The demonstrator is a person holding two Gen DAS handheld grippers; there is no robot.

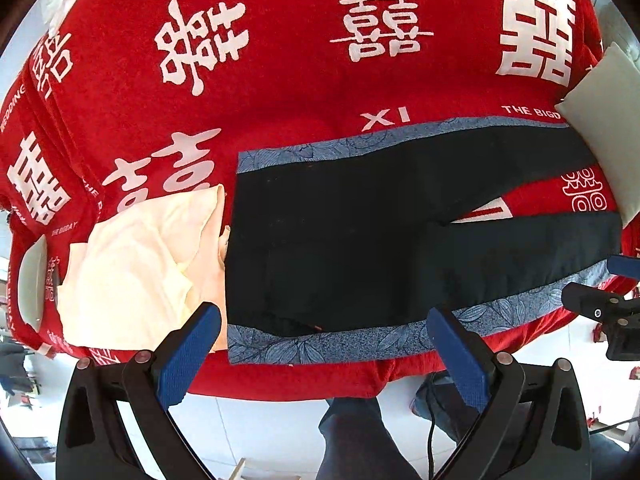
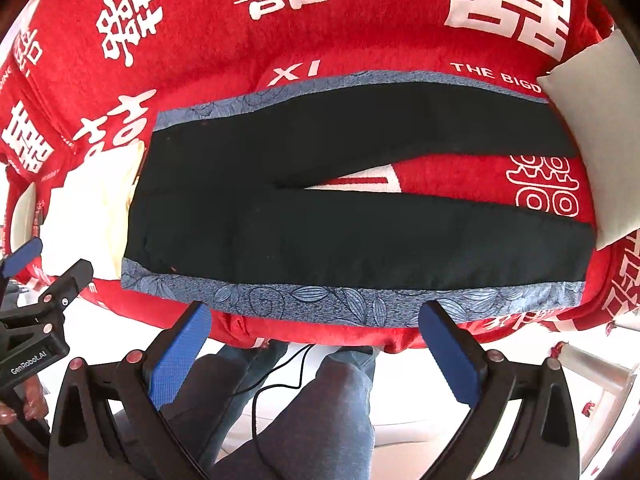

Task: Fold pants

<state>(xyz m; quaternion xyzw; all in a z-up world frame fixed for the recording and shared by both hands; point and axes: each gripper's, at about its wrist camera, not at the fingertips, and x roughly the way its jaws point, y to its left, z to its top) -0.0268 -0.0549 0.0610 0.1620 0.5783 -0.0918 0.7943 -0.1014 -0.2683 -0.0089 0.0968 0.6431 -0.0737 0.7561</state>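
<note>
Dark navy pants [image 1: 360, 232] with blue leaf-patterned side stripes lie flat on the red bedspread, waist to the left, two legs spread apart to the right. They also show in the right wrist view [image 2: 320, 208]. My left gripper [image 1: 324, 340] is open and empty, hovering over the near striped edge by the waist. My right gripper [image 2: 316, 336] is open and empty, just before the near striped edge at mid-leg. The right gripper also shows at the right edge of the left wrist view [image 1: 608, 304]; the left gripper shows at the left edge of the right wrist view [image 2: 36, 280].
A red bedspread [image 1: 280, 80] with white characters covers the surface. A cream garment [image 1: 136, 264] lies left of the waist. A white pillow [image 1: 608, 128] lies at the leg ends. The person's legs [image 2: 320, 400] and a black cable [image 2: 276, 380] are below the near edge.
</note>
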